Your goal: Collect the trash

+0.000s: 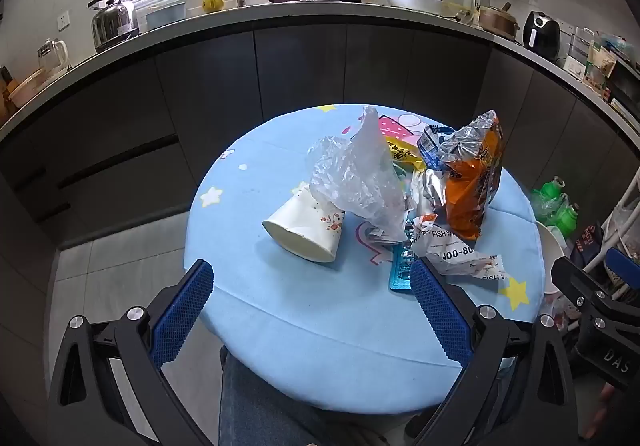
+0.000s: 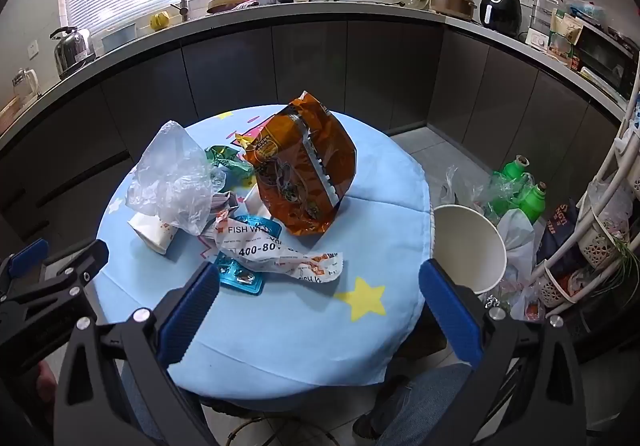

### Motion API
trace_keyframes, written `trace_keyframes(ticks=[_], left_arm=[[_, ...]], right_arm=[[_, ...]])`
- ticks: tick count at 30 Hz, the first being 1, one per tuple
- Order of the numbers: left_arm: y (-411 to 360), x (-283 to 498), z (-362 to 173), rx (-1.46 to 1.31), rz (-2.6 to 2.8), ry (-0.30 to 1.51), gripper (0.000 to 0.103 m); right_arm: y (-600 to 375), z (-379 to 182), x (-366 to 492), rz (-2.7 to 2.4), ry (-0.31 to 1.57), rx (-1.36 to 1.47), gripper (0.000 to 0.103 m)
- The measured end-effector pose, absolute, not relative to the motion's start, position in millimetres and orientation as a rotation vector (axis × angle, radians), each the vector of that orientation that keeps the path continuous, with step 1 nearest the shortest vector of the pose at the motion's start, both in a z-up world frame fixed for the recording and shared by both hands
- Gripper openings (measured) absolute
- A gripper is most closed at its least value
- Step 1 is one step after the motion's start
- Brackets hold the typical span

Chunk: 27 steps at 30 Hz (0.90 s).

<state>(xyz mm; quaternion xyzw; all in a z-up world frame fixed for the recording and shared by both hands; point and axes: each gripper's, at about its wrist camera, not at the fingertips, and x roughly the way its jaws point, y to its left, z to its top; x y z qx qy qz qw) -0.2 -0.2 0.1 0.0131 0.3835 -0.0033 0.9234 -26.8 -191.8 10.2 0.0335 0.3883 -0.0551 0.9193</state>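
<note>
Trash (image 1: pixel 384 198) lies on worktop (image 1: pixel 320 346) ahead of both hand-held grippers, left (image 1: pixel 310 274) & right (image 2: pixel 320 278), each wide open, empty.

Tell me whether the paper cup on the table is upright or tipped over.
Tipped over. The paper cup lies on its side on the table, its open mouth facing the camera.
</note>
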Motion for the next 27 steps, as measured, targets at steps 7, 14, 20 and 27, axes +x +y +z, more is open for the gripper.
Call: trace_keyframes(ticks=[7,14,20,27], left_arm=[[0.3,-0.2,0.6,0.028,-0.008,0.786,0.094],[0.0,0.3,0.2,0.029,-0.005,0.787,0.094],[0.5,1.2,0.6,0.025,-0.009,0.790,0.094],[-4.9,0.0,5.4,0.026,-0.010,0.786,0.094]], right_arm=[[-192.5,11.1,-26.9,-0.114,0.799,0.070,0.100],[-192.1,10.0,-27.6,-0.116,0.799,0.070,0.100],[-194.1,11.0,-26.6,-0.113,0.799,0.072,0.100],[-194.5,11.6,-27.4,-0.113,0.798,0.075,0.100]])
